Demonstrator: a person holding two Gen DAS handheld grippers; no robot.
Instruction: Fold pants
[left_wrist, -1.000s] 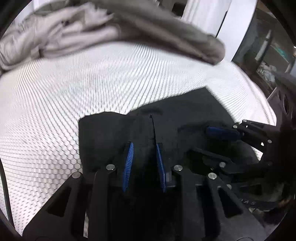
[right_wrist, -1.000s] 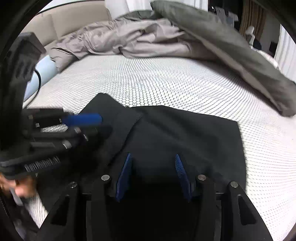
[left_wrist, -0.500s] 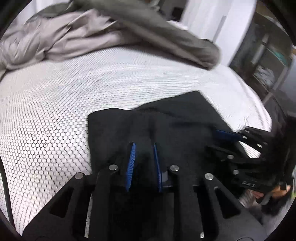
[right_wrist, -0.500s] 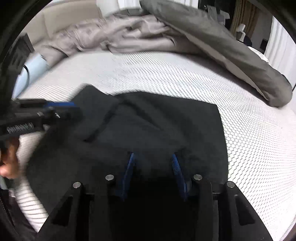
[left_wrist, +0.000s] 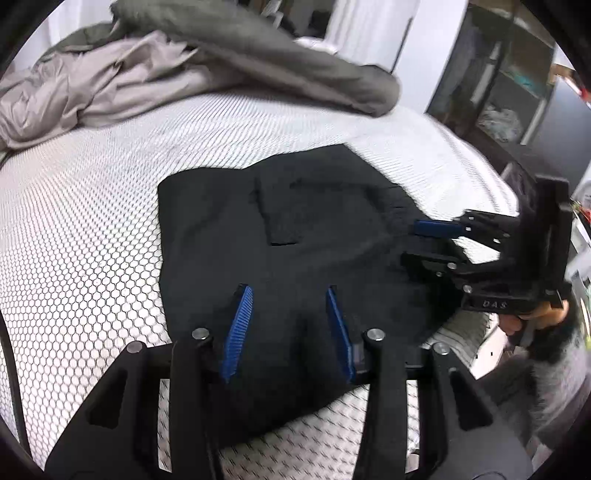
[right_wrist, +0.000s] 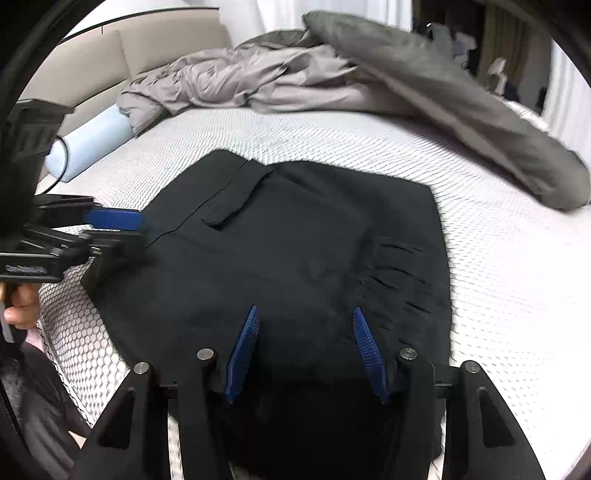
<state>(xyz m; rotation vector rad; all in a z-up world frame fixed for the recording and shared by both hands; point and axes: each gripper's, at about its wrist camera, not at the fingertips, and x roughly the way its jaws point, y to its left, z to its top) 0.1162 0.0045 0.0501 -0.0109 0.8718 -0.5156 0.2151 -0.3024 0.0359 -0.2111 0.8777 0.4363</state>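
With both sets of jaws spread apart and nothing held, the left gripper (left_wrist: 288, 328) and right gripper (right_wrist: 306, 354) are poised over the near edge of the black pants (right_wrist: 295, 240), folded flat on the bed (right_wrist: 498, 277). A careless regrasp could pinch one layer only, so the fold is dragged askew toward the rumpled duvet (right_wrist: 295, 77).

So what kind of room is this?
Most likely a bedroom: the black pants lie on a bed with a rumpled grey duvet and a padded headboard behind.
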